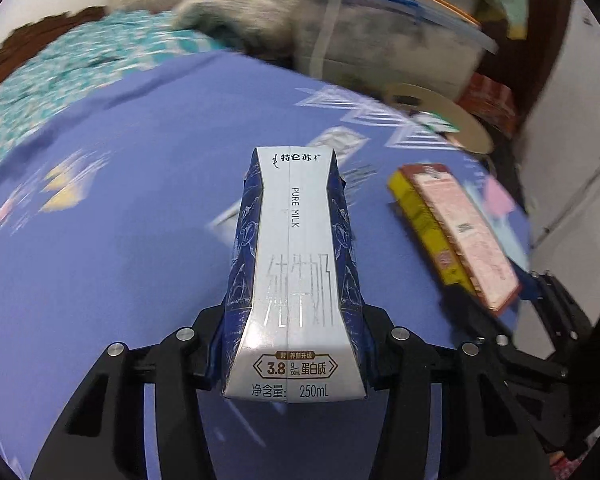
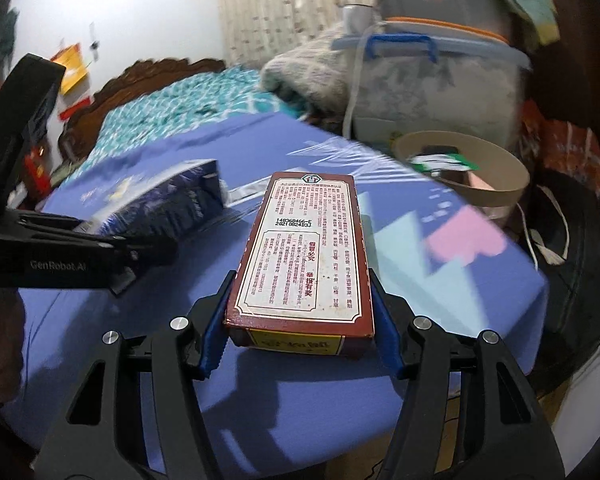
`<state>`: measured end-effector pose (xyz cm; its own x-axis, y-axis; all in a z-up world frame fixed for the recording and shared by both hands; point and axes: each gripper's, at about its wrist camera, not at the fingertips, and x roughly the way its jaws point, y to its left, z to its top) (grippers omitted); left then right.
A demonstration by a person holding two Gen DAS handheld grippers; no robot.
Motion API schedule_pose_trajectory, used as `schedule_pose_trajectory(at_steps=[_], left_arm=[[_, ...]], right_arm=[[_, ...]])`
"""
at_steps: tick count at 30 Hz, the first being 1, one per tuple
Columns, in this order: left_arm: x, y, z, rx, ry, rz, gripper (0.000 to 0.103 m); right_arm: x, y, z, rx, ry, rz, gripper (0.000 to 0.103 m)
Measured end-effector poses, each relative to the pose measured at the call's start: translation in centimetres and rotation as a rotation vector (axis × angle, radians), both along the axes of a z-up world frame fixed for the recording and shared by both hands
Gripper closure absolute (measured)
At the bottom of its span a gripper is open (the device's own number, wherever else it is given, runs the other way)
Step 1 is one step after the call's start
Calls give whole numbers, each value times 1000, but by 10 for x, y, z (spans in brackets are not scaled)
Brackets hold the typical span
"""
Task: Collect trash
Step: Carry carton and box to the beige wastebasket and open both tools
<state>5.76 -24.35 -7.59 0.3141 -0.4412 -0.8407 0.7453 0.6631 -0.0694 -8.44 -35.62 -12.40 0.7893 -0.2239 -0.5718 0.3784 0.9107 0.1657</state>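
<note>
left gripper (image 1: 294, 354) is clamped on a milk carton (image 1: 296, 264); right gripper (image 2: 300, 336) on a flat box (image 2: 306, 252). both look light, crushable; grip the narrow sides.

milk cartons: 1 (image 1: 296, 272)
red-and-yellow boxes: 1 (image 2: 304, 248)
grippers: 2, left (image 1: 294, 344), right (image 2: 300, 332)
round bins: 1 (image 2: 500, 188)
lidded storage tubs: 1 (image 2: 440, 80)
tables: 1 (image 2: 300, 412)
</note>
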Motion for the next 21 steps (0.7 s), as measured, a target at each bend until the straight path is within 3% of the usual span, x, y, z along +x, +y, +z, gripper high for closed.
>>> schedule_pose_trajectory(at_steps=[6, 13, 15, 21], left_arm=[[14, -96, 18, -6, 35, -142, 56], [36, -224, 39, 8, 83, -280, 55], [42, -262, 34, 19, 109, -325, 55], [66, -325, 3, 50, 151, -300, 55]], right_arm=[[-2, -85, 21, 74, -39, -72, 41], [25, -225, 44, 235, -58, -148, 41], [38, -258, 41, 248, -33, -179, 41], [69, -306, 18, 241, 51, -227, 39]])
